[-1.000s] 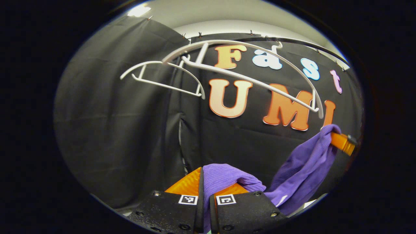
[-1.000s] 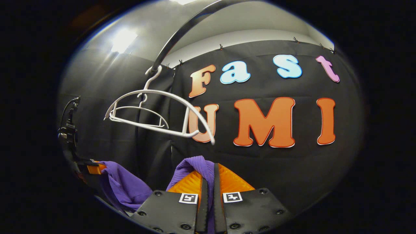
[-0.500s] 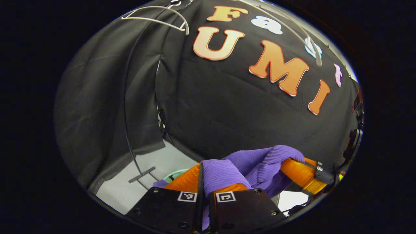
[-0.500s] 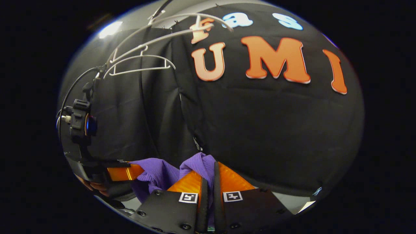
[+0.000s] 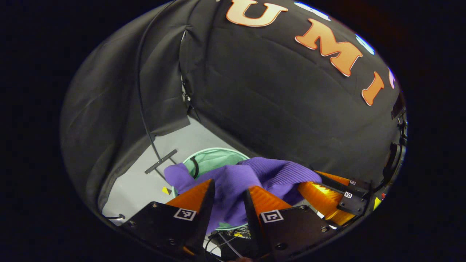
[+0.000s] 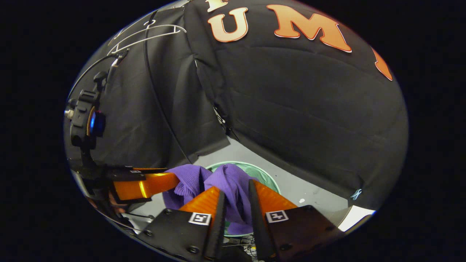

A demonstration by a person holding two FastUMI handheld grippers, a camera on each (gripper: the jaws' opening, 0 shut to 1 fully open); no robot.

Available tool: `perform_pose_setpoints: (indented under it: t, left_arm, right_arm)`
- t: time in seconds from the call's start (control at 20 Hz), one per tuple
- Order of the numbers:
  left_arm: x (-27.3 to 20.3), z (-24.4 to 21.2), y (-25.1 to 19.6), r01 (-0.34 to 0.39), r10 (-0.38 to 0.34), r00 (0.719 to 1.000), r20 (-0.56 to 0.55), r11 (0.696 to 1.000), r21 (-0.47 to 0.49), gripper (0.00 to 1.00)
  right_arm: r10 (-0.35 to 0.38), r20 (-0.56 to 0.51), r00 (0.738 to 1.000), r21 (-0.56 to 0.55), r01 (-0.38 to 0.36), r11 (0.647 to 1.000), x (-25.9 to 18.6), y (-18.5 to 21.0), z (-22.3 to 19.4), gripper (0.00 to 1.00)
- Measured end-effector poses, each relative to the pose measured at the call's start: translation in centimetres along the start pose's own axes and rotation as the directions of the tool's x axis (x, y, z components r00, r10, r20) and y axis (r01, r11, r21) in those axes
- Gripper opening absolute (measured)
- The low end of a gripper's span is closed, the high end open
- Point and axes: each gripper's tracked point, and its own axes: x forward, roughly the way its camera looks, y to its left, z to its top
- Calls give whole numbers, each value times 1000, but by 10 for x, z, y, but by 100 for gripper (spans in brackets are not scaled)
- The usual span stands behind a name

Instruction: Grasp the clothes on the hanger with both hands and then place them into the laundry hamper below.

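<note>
The purple garment (image 5: 255, 178) hangs bunched over the green laundry hamper (image 5: 213, 158), at 6 o'clock in both views, strung between the two grippers. Its lower folds drop behind the fingers and are cut off there, so how far it reaches into the hamper cannot be told. In the left gripper view the left gripper (image 5: 227, 191) has its jaws spread, with the cloth lying in the gap; whether either finger presses on it is hard to make out. In the right gripper view the right gripper (image 6: 235, 193) likewise has its jaws parted, with the garment (image 6: 227, 183) draped between them. The hamper (image 6: 267, 174) shows as a round green rim on the grey floor (image 6: 313, 193), mostly hidden by the cloth. The right gripper (image 5: 327, 194) appears at 4 o'clock in the left gripper view, its tips buried in fabric. The left gripper (image 6: 149, 183) sits at 8 o'clock in the right gripper view. A white hanger (image 6: 145, 32) hangs at 11 o'clock. Small square black-and-white markers sit on the finger mounts; they carry no readable writing.
</note>
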Motion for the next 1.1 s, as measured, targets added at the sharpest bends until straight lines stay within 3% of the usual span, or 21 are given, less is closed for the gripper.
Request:
perform_pose_setpoints:
  t: [0.05, 0.1, 0.2, 0.25, 0.65, 0.9, 1.1]
  left_arm:
    - [-2, -3, 5, -11, 11, 1000, 0, 1000, -4, 63]
    - [-1, -7, 13, -25, 25, 1000, 0, 1000, -11, 76]
    - [-6, -8, 23, -56, 56, 998, 3, 998, -28, 100]
    - [-1, -10, 26, -64, 64, 998, 7, 997, -40, 98]
    - [-55, 11, 22, -82, 89, 983, 162, 995, -50, 98]
    - [-105, 25, 22, -156, 165, 942, 293, 986, -52, 98]
    - [-150, 34, 18, -169, 206, 908, 364, 977, -131, 97]
  right_arm:
    - [6, -2, 1000, 14, -6, 1000, 2, 1, -1, 58]
    - [7, -6, 1000, 28, -7, 1000, 0, 2, -1, 58]
    - [-7, -20, 1000, 50, 8, 999, -1, -1, -4, 84]
    - [-7, -23, 1000, 61, 8, 998, -1, -2, -6, 98]
    - [20, 54, 998, 51, -23, 998, -30, -1, 11, 99]
    - [40, 147, 988, 46, -47, 998, -60, 0, 35, 99]
    - [73, 208, 975, 35, -82, 996, -94, 5, 53, 98]
